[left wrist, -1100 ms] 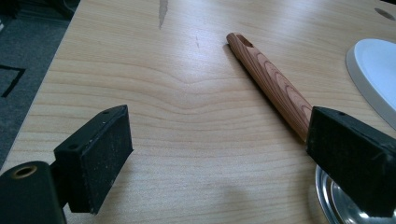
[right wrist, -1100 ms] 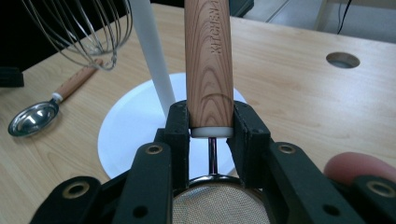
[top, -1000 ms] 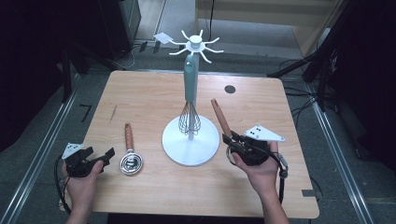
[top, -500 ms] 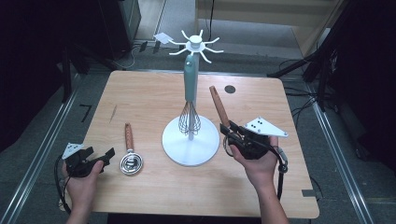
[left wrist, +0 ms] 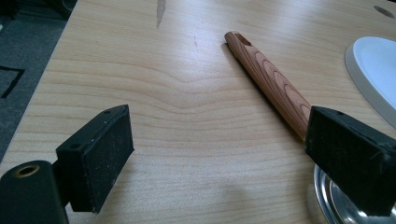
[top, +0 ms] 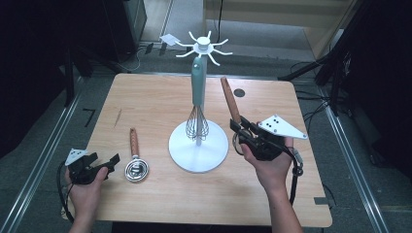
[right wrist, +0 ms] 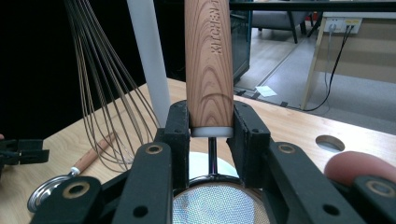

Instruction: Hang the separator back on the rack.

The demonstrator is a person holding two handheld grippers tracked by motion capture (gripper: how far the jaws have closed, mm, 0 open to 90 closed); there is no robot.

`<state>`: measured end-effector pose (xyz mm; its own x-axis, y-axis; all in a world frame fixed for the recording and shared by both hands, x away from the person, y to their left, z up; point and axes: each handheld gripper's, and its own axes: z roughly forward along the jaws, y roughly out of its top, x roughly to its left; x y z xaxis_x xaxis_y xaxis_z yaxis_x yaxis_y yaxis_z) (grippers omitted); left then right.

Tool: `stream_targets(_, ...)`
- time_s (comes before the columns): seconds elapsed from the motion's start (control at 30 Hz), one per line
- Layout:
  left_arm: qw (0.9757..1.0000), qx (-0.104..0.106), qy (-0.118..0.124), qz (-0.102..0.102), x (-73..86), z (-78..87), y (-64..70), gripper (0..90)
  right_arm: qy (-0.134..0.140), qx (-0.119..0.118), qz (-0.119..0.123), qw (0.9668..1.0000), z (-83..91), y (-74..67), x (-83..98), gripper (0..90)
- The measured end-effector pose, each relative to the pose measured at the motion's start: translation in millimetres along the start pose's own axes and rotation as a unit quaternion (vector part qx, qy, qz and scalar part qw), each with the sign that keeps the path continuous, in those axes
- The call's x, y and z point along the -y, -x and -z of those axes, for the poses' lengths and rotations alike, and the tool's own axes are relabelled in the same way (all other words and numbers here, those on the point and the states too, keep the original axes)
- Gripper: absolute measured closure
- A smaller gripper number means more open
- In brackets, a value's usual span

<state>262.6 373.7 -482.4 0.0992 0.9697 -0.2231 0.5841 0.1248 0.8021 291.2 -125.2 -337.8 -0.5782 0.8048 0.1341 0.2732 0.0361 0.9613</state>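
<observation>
Fingers (right wrist: 180, 135) of the right gripper (right wrist: 211, 133) clamp one wooden-handled strainer (right wrist: 208, 56); left gripper (left wrist: 219, 154) gapes beside one ladle (top: 134, 158); one whisk (top: 197, 97) hangs.

This looks like a lab or test room rather than a kitchen. A lone wooden counter (top: 160, 97) stands on grey carpet between metal floor rails (top: 46, 145), with black cables (top: 311, 104) trailing around it and dark equipment stands (top: 340, 53) at the sides (too dim to identify). In the right gripper view, a wall socket strip (right wrist: 341, 23) and office-style furniture sit beyond.
</observation>
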Motion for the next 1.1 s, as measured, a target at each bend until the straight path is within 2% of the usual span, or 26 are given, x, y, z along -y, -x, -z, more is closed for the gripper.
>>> stream_targets(0.53,1.0000,0.001,0.002,0.001,0.2,-0.7,0.4,8.7,0.026,0.005,-0.002,0.9997,2.4,-0.6,-13.3,72.0)
stream_targets(0.9,1.0000,0.001,0.002,0.000,0.3,-0.8,0.6,8.8,0.052,-0.001,0.004,0.9986,12.8,-5.5,-25.5,72.0)
stream_targets(1.1,1.0000,0.001,0.002,0.000,0.3,-0.9,0.6,8.7,0.065,0.004,0.007,0.9979,16.1,-5.7,-31.7,72.0)
